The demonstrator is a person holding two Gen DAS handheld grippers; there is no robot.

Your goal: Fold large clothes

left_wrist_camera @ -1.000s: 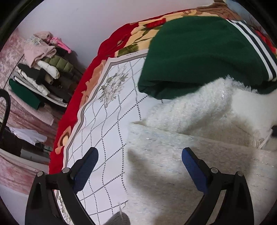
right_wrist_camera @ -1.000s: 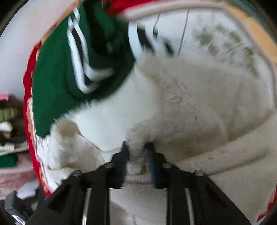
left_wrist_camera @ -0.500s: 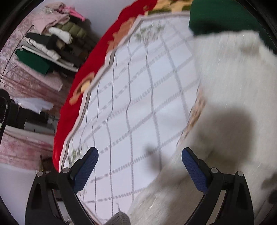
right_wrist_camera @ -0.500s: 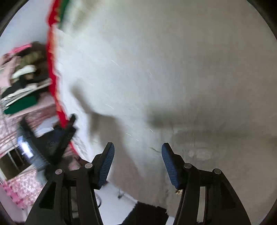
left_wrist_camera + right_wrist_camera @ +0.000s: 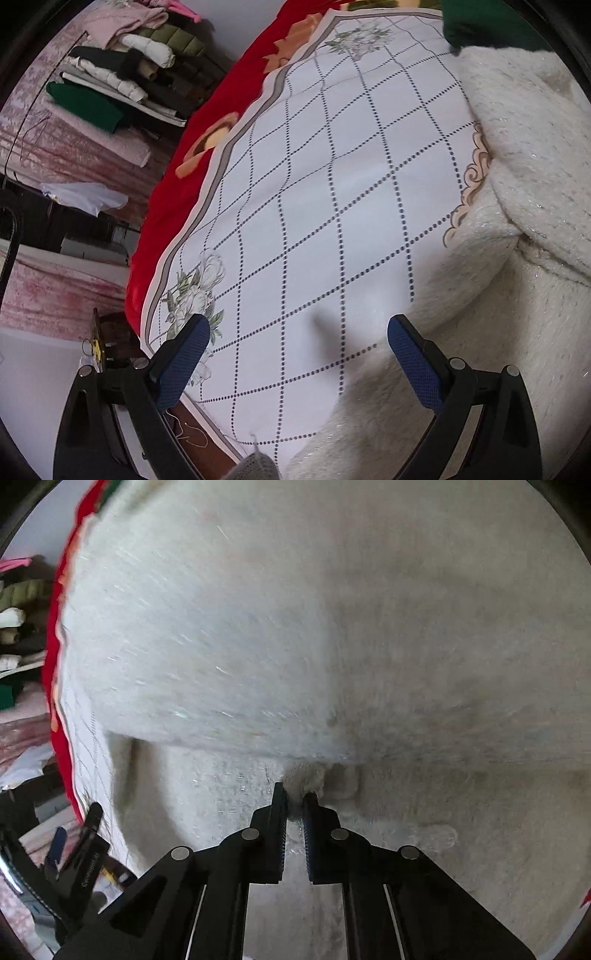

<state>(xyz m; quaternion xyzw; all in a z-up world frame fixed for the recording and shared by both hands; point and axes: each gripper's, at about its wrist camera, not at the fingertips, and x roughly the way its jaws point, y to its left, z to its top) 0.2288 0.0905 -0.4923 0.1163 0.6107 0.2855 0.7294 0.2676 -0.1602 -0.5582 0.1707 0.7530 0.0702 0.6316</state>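
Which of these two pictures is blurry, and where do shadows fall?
Right wrist view: the white fuzzy garment is smeared with motion streaks, its right side dim. Left wrist view: sharp, with fisheye bending the checked bedspread; a dark shadow falls between the hand-held gripper fingers.

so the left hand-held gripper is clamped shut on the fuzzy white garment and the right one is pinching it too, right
Not quite. The left wrist view shows the left hand-held gripper open, holding nothing, above the checked bedsheet. The right hand-held gripper is indeed pinched on the fuzzy white garment.
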